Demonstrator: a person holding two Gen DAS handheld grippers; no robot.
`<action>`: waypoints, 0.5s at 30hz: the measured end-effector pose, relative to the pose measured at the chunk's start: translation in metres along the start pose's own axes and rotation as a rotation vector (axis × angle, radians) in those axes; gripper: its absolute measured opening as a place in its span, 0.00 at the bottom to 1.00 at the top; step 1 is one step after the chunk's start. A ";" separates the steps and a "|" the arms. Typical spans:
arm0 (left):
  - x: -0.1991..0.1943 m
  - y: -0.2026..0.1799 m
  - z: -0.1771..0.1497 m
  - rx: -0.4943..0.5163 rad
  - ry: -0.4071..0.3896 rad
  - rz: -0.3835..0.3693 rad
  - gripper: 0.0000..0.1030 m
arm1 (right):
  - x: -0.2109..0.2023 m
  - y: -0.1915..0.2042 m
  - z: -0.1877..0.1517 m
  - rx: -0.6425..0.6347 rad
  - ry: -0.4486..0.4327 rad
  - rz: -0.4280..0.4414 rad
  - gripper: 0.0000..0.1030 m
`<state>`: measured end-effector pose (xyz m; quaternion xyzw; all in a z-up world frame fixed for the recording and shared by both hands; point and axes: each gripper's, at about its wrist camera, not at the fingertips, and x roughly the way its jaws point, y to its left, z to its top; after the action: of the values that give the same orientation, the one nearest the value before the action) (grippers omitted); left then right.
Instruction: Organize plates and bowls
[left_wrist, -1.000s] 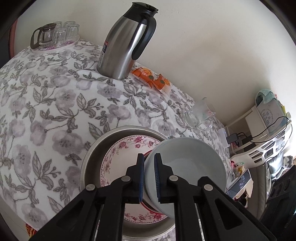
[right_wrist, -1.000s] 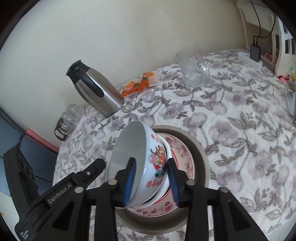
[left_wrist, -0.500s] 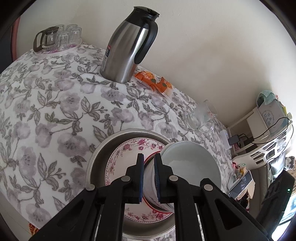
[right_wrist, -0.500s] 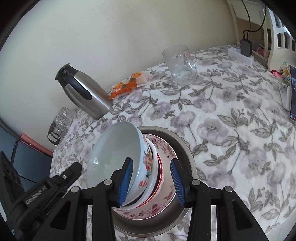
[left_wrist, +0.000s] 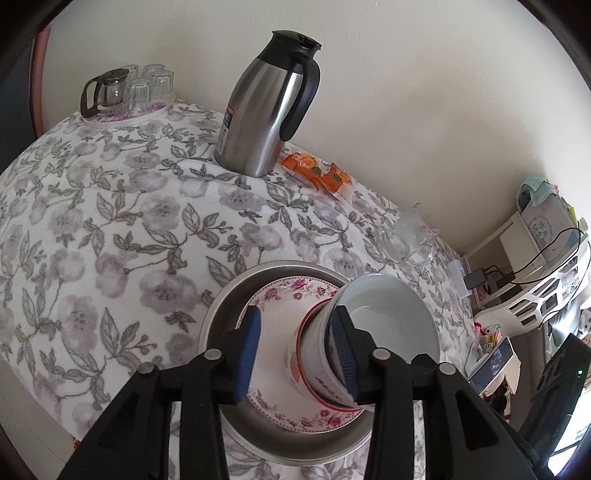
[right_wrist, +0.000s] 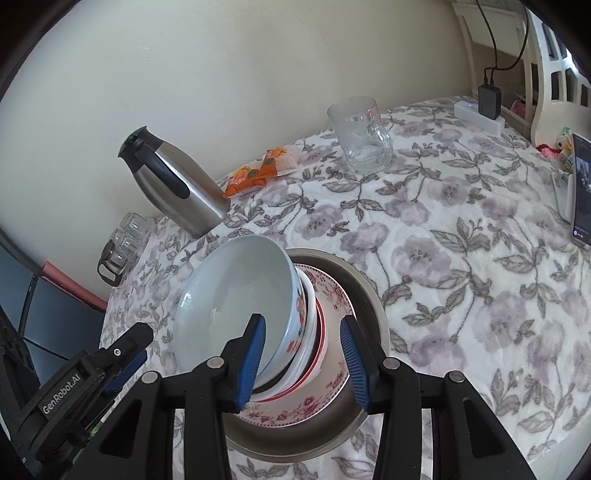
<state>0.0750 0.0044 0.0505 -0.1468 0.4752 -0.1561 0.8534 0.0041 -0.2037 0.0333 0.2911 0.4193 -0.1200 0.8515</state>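
Observation:
A white bowl with red print (left_wrist: 391, 325) (right_wrist: 236, 306) sits nested on other bowls, on a pink-flowered plate (left_wrist: 280, 295) (right_wrist: 332, 295) inside a round metal pan (left_wrist: 229, 306) (right_wrist: 369, 291). My left gripper (left_wrist: 295, 350) is open, its jaws spread on either side of the bowl's near rim. My right gripper (right_wrist: 303, 354) is open too, its jaws straddling the bowl's rim and the stack's side. The left gripper's body (right_wrist: 74, 380) shows at the lower left of the right wrist view.
A steel thermos jug (left_wrist: 266, 107) (right_wrist: 177, 184) stands at the wall. Orange snack packets (left_wrist: 317, 173) (right_wrist: 262, 173), a glass mug (left_wrist: 410, 236) (right_wrist: 362, 136), a tray of glasses (left_wrist: 125, 92) and a phone (right_wrist: 580, 192) lie on the floral tablecloth.
Both grippers have opened and let go of the bowl. The bowl has settled onto the stack in the pan, and both grippers have drawn back a little.

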 end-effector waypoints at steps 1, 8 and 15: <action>-0.002 0.001 -0.001 0.001 -0.003 0.007 0.50 | -0.003 0.001 -0.002 -0.006 -0.008 0.000 0.47; -0.017 0.007 -0.015 0.044 -0.022 0.090 0.73 | -0.025 0.007 -0.018 -0.065 -0.058 -0.033 0.63; -0.014 0.018 -0.033 0.100 0.007 0.180 0.83 | -0.020 0.008 -0.043 -0.135 -0.035 -0.088 0.69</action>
<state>0.0425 0.0228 0.0372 -0.0604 0.4810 -0.1028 0.8686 -0.0318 -0.1727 0.0315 0.2124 0.4240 -0.1338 0.8702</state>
